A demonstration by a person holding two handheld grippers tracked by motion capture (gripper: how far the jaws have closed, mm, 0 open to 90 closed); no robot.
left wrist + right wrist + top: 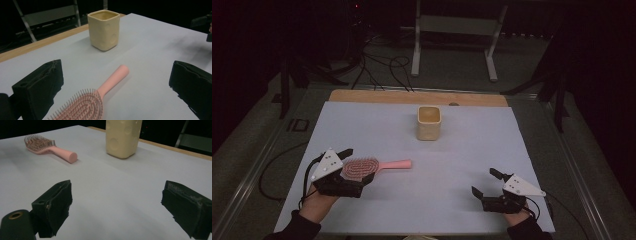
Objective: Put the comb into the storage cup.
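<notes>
We see the left hand-held gripper [354,166] wide open around the head of the pink hairbrush [374,166], which lies flat on the counter [462,150], bristles up. The right hand-held gripper [484,182] is also wide open, holding nothing, well apart from it.

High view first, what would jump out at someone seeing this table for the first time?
The pink hairbrush catches the eye first: it lies bristles up at the table's near left, its head between the open jaws of the left gripper, handle pointing toward the table's middle. Next comes the pale yellow cup, standing upright and alone toward the far edge of the light sheet. The right gripper rests open on the sheet at the near right, holding nothing.
</notes>
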